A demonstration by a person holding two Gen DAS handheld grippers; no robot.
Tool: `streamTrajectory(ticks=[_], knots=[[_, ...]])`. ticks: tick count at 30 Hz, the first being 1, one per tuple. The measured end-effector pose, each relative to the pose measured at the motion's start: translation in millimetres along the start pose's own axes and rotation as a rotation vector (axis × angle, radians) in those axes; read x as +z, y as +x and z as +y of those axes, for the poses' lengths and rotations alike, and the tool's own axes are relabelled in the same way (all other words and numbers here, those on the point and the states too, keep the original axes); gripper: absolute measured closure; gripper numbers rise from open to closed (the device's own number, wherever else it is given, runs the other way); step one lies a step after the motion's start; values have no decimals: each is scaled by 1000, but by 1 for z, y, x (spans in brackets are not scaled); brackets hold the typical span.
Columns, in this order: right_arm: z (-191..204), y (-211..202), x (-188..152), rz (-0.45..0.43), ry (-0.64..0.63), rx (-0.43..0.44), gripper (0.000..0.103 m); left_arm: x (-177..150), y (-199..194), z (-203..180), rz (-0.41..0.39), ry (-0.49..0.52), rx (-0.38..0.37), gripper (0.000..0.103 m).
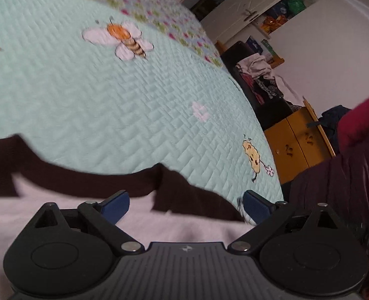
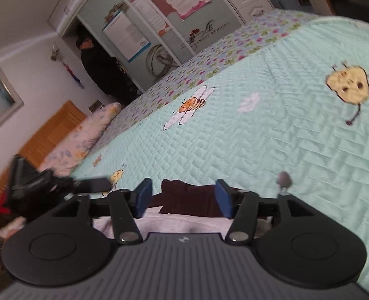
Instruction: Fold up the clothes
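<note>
Both tongs are hanging released, grasping nothing: the left gripper (image 1: pixel 185 203) and right gripper (image 2: pixel 183 197) are hovering over the pale garment (image 1: pixel 59 215) with dark trim, lying along the bottom of both frames on the quilt (image 1: pixel 96 87).

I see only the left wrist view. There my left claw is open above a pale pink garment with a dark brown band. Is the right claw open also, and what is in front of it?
Observer: Yes, the right claw is open and grips nothing. The dark brown band of the pale pink garment lies between its blue pads.
Operator: Is somebody in the room on that side?
Observer: A person in dark clothes stands by the wardrobe, beyond the mint quilted bedspread.
Operator: Is anything else on the bed?
Observer: A pale floral pillow lies at the bedspread's left edge.
</note>
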State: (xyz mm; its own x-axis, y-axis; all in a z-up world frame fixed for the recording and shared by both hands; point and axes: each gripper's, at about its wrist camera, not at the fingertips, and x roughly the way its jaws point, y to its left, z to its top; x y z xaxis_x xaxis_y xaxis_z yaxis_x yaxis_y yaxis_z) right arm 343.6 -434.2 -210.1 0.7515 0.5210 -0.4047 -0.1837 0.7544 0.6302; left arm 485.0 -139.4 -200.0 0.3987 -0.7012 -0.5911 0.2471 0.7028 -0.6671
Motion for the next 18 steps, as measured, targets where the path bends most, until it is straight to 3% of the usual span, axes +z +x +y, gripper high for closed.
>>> streamTrajectory(ticks=[6, 12, 13, 14, 15, 16, 18], knots=[[-13, -1, 3, 46, -7, 59, 33, 4, 38, 0, 72, -14, -6, 25], [-17, -9, 6, 33, -37, 44, 33, 4, 50, -1, 71, -28, -19, 27], [-18, -12, 7, 21, -44, 33, 33, 4, 51, -3, 64, -22, -14, 37], [-19, -14, 9, 10, -57, 17, 33, 4, 52, -4, 60, -8, 2, 64], [-20, -15, 11, 1, -70, 0, 32, 4, 54, -6, 60, 15, 41, 82], [-22, -14, 14, 3, -84, -19, 32, 2, 56, -7, 59, 43, 86, 90], [-24, -10, 18, 25, -118, -43, 32, 0, 52, -4, 54, 42, 72, 91]])
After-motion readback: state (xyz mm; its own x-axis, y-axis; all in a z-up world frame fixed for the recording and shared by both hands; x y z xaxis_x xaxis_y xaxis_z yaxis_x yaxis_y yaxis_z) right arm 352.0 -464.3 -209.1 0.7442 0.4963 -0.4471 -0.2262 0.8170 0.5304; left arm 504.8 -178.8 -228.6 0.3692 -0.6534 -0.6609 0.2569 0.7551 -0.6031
